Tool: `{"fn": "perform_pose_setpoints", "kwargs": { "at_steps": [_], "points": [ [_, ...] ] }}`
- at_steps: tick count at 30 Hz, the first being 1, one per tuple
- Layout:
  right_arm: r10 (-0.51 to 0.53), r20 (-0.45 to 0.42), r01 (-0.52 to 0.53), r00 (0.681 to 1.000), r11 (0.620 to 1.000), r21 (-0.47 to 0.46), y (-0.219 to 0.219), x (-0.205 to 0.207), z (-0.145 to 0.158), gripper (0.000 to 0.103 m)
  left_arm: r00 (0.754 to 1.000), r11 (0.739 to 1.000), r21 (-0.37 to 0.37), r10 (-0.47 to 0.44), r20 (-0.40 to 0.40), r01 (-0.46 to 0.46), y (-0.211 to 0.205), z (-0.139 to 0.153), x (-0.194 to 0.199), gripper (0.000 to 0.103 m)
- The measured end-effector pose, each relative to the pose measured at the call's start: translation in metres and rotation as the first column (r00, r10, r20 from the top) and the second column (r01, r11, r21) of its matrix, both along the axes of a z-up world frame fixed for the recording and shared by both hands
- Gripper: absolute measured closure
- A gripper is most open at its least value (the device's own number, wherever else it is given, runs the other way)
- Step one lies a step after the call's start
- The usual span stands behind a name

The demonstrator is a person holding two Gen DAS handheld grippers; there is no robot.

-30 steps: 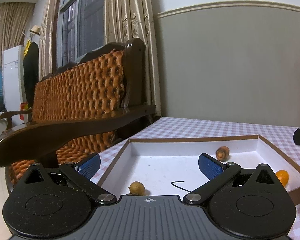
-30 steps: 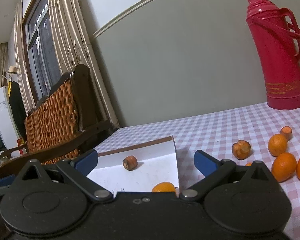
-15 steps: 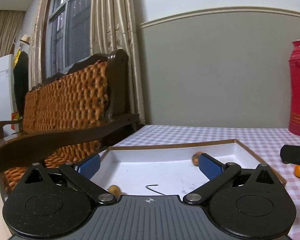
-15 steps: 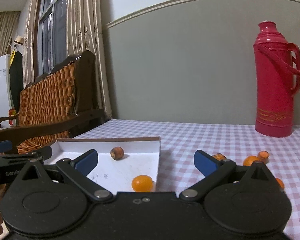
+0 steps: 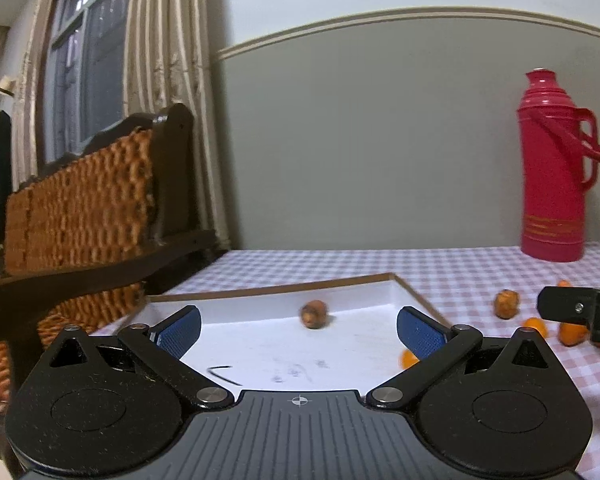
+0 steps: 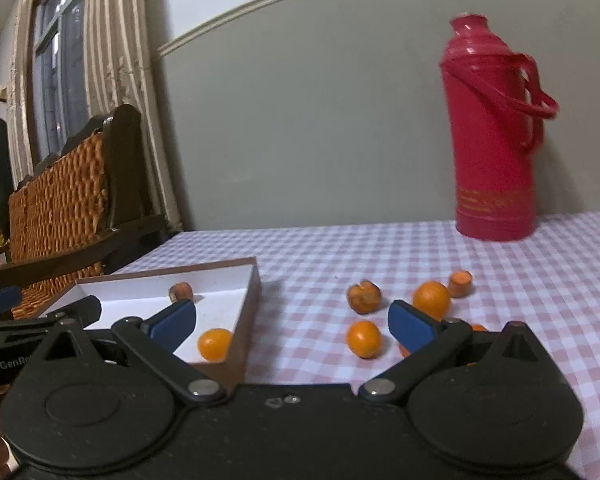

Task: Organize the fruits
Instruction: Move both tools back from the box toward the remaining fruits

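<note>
A shallow white cardboard box [image 5: 364, 294] [image 6: 244, 280] lies on the checked tablecloth. In it are a brown fruit [image 5: 314, 313] [image 6: 181, 291] and a small orange [image 6: 215, 344], partly hidden behind my left fingertip in the left wrist view [image 5: 407, 359]. My left gripper [image 5: 298, 330] is open and empty above the box's near side. My right gripper [image 6: 292, 322] is open and empty, over the table just right of the box. Loose on the cloth are several oranges [image 6: 364, 339] [image 6: 432, 300], a brown fruit [image 6: 364, 296] [image 5: 506, 303] and an orange stub [image 6: 460, 283].
A red thermos [image 5: 554, 168] [image 6: 494, 132] stands at the back right by the grey wall. A dark wooden bench with woven orange backing [image 5: 80, 216] [image 6: 60, 208] flanks the table's left edge. The right gripper shows at the right of the left wrist view [image 5: 580, 312].
Both grippers have swung to the right: the thermos and loose fruit have come into view and the box has shifted left. Both grippers stay open and empty.
</note>
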State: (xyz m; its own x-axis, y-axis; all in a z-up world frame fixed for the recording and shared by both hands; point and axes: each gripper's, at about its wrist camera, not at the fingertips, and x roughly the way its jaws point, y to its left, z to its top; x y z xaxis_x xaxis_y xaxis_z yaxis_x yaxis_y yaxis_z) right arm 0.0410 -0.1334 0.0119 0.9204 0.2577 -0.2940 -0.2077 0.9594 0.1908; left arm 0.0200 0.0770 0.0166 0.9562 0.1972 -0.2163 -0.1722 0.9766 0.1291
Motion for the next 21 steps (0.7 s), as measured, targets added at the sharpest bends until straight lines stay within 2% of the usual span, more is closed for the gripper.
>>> {"fn": "perform_pose_setpoints", "kwargs": {
  "at_steps": [3, 9, 11, 13, 17, 21],
  "points": [
    [-0.02, 0.002, 0.02, 1.0, 0.998, 0.061, -0.012, -0.003, -0.001, 0.006, 0.999, 0.999, 0.007, -0.031, -0.007, 0.031, -0.013, -0.001, 0.001, 0.0],
    [-0.127, -0.012, 0.128, 0.992, 0.99, 0.051, -0.036, -0.005, -0.003, 0.006, 0.995, 0.996, 0.011, -0.093, -0.026, 0.094, -0.036, -0.005, 0.003, 0.0],
    [-0.158, -0.032, 0.16, 0.987, 0.986, 0.057, -0.043, -0.005, -0.004, 0.008, 0.993, 0.994, 0.008, -0.113, -0.036, 0.113, -0.044, -0.006, 0.005, 0.0],
    [-0.191, -0.044, 0.193, 0.981, 0.98, 0.049, -0.05, -0.004, -0.006, 0.014, 0.99, 0.991, 0.007, -0.133, -0.043, 0.133, -0.052, -0.008, 0.006, 0.0],
    [-0.229, -0.073, 0.233, 0.971, 0.972, 0.044, -0.063, -0.004, -0.01, 0.016, 0.986, 0.987, 0.005, -0.161, -0.05, 0.162, -0.066, -0.01, 0.009, 0.0],
    [-0.249, -0.097, 0.253, 0.964, 0.967, 0.035, -0.072, -0.005, -0.015, 0.022, 0.98, 0.982, -0.009, -0.189, -0.064, 0.189, -0.079, -0.012, 0.013, 0.0]
  ]
}}
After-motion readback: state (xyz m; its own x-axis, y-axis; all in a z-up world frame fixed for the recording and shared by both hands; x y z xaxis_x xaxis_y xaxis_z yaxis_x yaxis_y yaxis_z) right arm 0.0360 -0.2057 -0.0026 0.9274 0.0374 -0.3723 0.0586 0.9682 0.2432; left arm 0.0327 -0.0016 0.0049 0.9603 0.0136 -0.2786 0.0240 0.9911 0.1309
